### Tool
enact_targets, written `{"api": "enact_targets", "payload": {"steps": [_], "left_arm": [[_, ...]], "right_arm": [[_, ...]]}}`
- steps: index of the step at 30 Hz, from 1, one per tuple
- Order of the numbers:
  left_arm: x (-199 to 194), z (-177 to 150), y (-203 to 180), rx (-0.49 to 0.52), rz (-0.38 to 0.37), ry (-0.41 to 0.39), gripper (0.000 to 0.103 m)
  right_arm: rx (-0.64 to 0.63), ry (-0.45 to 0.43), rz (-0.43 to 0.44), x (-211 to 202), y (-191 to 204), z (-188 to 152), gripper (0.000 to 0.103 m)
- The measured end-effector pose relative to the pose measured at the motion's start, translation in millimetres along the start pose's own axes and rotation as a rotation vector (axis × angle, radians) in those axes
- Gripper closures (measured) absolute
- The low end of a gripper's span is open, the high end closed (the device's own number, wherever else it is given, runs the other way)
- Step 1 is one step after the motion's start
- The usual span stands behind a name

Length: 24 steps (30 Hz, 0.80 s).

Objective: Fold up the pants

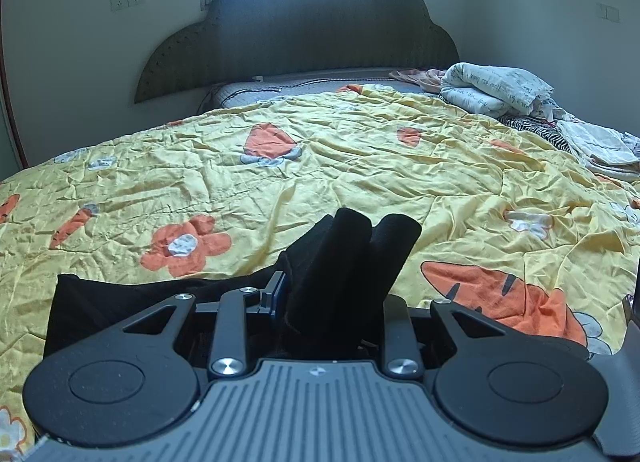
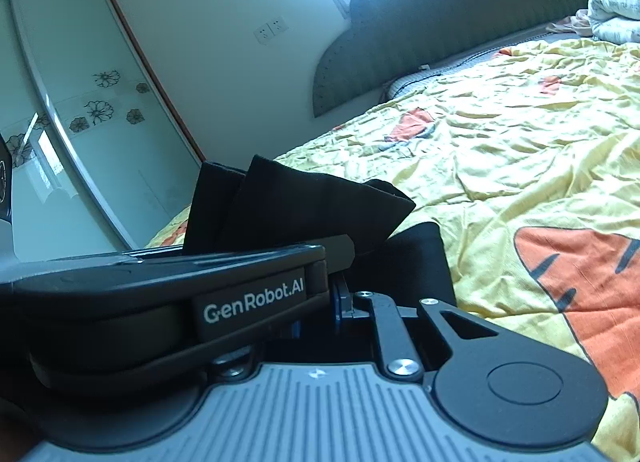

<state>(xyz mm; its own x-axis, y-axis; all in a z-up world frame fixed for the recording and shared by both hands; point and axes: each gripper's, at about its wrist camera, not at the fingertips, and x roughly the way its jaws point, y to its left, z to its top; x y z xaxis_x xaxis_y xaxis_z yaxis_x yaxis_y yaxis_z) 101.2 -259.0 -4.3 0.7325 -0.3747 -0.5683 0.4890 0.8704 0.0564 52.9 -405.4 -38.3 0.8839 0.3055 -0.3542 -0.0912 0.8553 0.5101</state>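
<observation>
The black pants (image 1: 120, 302) lie bunched on the yellow flowered bedspread (image 1: 320, 166), low at the near left in the left wrist view. My left gripper (image 1: 374, 224) has its two black fingers close together, with a fold of the pants pinched between them. In the right wrist view a peaked fold of the pants (image 2: 288, 202) stands up in front of my right gripper (image 2: 384, 238). Only its right finger (image 2: 424, 258) shows, pressed against the cloth. The left gripper's casing (image 2: 160, 294) lies across the lower left and hides the other finger.
A dark padded headboard (image 1: 304, 30) stands at the far end of the bed. A folded white quilt (image 1: 492, 90) and a pile of clothes (image 1: 592, 142) sit at the back right. Wardrobe sliding doors (image 2: 100, 110) stand left of the bed.
</observation>
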Motion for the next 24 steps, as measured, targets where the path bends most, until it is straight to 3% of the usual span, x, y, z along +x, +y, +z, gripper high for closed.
{"api": "enact_targets", "payload": {"steps": [24], "left_arm": [[10.4, -5.9, -13.3, 0.015, -0.015, 0.056, 0.063]], "right_arm": [[-0.027, 0.047, -0.08, -9.1, -9.5, -7.3, 0.084]]}}
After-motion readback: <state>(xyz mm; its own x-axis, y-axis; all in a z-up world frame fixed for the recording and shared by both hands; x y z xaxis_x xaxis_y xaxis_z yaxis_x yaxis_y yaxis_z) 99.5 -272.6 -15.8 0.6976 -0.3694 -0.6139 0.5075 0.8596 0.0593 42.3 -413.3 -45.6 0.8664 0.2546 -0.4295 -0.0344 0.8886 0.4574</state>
